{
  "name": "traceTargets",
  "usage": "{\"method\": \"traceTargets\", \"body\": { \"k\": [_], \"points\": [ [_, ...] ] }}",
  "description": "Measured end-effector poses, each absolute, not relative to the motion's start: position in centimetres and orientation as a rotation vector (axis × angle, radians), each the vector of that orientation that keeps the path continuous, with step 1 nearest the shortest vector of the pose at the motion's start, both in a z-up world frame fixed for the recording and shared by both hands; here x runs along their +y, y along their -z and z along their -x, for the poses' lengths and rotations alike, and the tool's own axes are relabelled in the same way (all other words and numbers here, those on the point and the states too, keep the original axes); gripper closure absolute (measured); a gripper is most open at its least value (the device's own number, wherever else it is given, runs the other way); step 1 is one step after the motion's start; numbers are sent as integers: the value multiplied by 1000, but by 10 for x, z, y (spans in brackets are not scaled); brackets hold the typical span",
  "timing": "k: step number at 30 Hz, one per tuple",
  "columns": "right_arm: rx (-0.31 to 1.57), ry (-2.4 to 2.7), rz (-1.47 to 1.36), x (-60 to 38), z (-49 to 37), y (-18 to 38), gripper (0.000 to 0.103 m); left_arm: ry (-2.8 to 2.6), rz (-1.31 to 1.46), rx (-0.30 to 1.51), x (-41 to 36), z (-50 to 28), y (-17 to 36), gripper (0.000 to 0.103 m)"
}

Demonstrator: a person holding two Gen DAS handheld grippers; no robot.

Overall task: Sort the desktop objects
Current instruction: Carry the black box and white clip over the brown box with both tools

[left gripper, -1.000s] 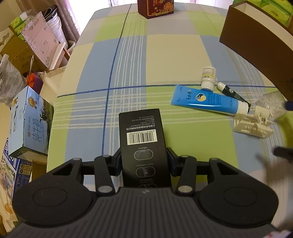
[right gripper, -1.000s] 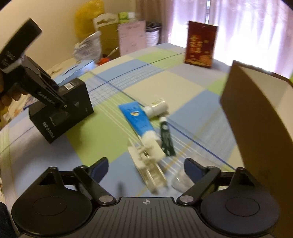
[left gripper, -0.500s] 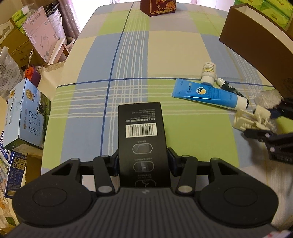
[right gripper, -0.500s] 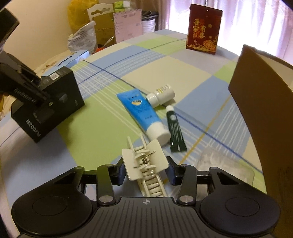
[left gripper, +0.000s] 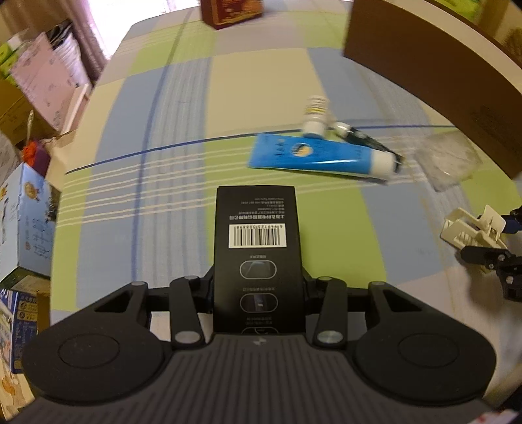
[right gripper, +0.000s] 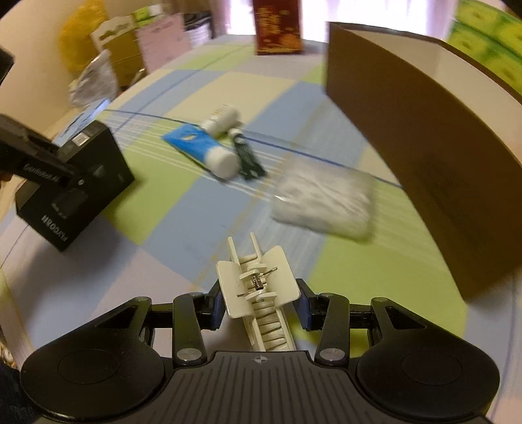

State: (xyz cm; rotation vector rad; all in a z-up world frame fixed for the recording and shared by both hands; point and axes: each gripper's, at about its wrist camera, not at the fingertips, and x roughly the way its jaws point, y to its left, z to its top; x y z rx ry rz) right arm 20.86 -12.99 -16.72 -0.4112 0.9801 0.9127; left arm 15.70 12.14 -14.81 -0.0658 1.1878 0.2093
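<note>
Checked tablecloth [left gripper: 202, 107] lies bare across its far half, up to the red box [left gripper: 233, 13] at the far edge. The left gripper [left gripper: 259, 287] has just been closing and clamps the black box [left gripper: 257, 248] by its sides. The right gripper [right gripper: 259, 301] grips the cream hair clip [right gripper: 257, 283] near the table's near edge. Between them and the brown cardboard box [right gripper: 424, 137] lie the blue tube [left gripper: 313, 156], white bottle [left gripper: 314, 117], a dark tube [right gripper: 248, 156] and a blurred, possibly plastic, clear packet [right gripper: 326, 202].

box [left gripper: 257, 248]: black | tube [left gripper: 316, 156]: blue | clip [right gripper: 257, 287]: cream | tablecloth [left gripper: 182, 107]: green-blue-cream plaid
</note>
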Motion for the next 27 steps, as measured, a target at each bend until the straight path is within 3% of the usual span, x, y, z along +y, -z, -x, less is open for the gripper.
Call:
{"method": "traceTargets", "body": {
  "k": [27],
  "points": [
    [842, -807, 233, -213, -218, 83, 63, 26, 2, 980, 28, -178, 73, 65]
  ]
}}
